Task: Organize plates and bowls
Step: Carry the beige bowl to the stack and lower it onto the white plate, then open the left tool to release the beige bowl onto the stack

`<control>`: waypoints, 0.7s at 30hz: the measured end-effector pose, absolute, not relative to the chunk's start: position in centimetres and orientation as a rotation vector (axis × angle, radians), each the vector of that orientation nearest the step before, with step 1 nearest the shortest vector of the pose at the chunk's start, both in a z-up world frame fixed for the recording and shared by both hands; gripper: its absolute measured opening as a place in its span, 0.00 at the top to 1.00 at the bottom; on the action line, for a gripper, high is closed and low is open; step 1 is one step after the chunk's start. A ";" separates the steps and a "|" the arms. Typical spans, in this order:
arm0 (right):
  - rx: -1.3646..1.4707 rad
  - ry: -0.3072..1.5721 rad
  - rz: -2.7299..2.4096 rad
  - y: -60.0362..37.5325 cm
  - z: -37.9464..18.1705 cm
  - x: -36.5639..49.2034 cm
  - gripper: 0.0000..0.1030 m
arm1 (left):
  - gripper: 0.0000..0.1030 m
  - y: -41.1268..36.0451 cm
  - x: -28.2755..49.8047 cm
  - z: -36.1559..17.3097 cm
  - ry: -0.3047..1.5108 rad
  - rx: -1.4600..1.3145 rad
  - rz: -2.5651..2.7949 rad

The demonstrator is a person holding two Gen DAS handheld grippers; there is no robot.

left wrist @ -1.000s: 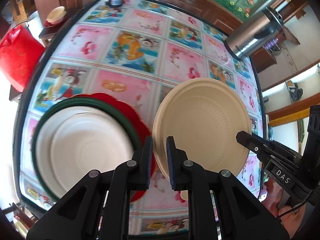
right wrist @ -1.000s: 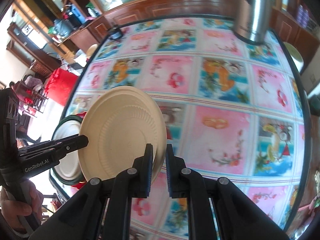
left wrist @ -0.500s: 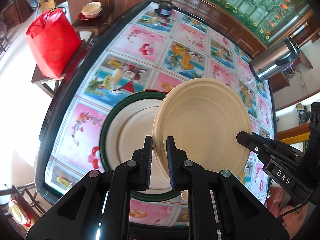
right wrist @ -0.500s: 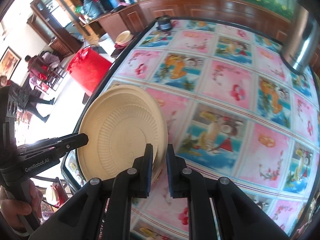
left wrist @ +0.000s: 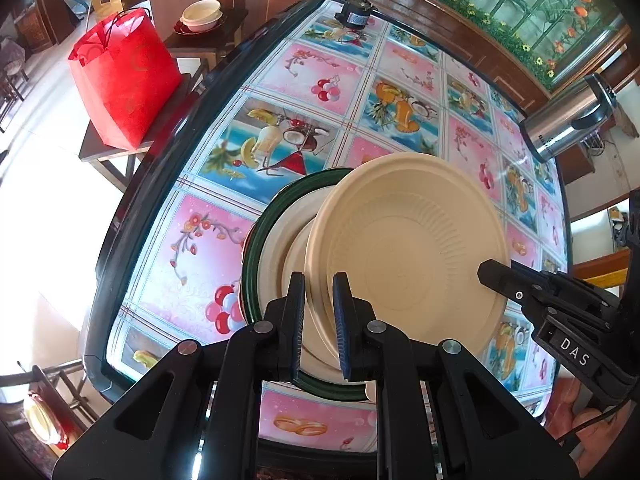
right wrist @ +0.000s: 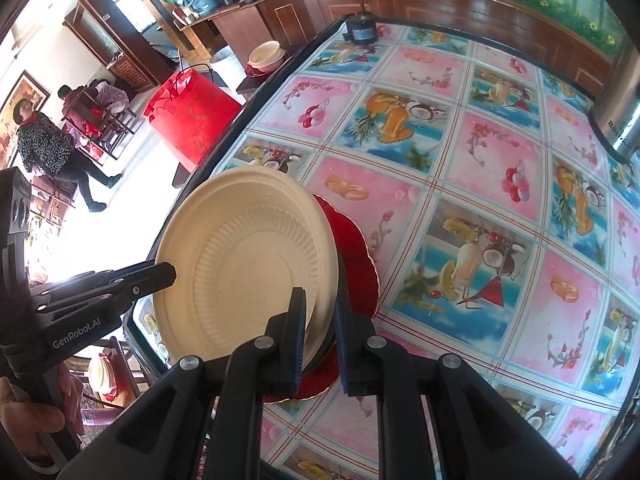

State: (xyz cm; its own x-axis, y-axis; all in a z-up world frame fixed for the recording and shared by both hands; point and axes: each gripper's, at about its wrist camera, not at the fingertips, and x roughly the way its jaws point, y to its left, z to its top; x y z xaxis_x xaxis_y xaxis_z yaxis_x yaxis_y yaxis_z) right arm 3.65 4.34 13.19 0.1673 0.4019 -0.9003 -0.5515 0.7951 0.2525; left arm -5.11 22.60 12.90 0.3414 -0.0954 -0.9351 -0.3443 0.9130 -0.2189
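The round cream-coloured moulded-pulp plate [left wrist: 404, 256] is carried off the table, tilted, each gripper pinching an opposite edge of its rim. It hangs over a stack near the table's edge: a white plate [left wrist: 280, 248] nested in a dark green-rimmed plate [left wrist: 250, 256], which sits on a red scalloped plate [right wrist: 356, 264].

Left gripper [left wrist: 318, 328]: jaws pressed close together with the cream plate's rim pinched between them. Right gripper [right wrist: 318, 336]: jaws likewise close on the opposite rim, with the rim between the pads; the hold looks narrow.

Risks noted, as judgement only:
- Uneven release — if one side lets go before the plate is seated, the free edge would likely swing down and strike the stack, or pivot out of the other grip.
- The plate is tilted; set down so, it may land edge-first and slide off the white plate rather than nest.
- The stack lies close to the edge of the fruit-patterned tablecloth [right wrist: 460, 184] — a sideways knock could push it, or the cream plate, toward the floor.
- The pulp rim looks thin and may buckle under a hard pinch.
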 end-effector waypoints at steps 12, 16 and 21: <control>-0.167 1.266 0.675 5.1 11.3 3.6 0.86 | 0.87 22.6 -5.1 11.1 1.239 -0.375 0.194; -0.167 1.279 0.680 5.4 10.7 3.5 0.87 | 0.87 22.5 -5.1 10.7 1.241 -0.363 0.201; -0.170 1.262 0.683 5.5 11.0 3.1 0.86 | 0.87 22.3 -5.3 10.9 1.215 -0.334 0.219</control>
State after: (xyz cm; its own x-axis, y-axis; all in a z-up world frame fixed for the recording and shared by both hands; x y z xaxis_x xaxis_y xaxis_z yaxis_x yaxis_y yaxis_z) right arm 3.12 5.48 10.96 0.1380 0.3789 -0.9151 -0.5589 0.7926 0.2439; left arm -5.29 22.26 10.88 0.3364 -0.0126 -0.9417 -0.3409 0.9305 -0.1342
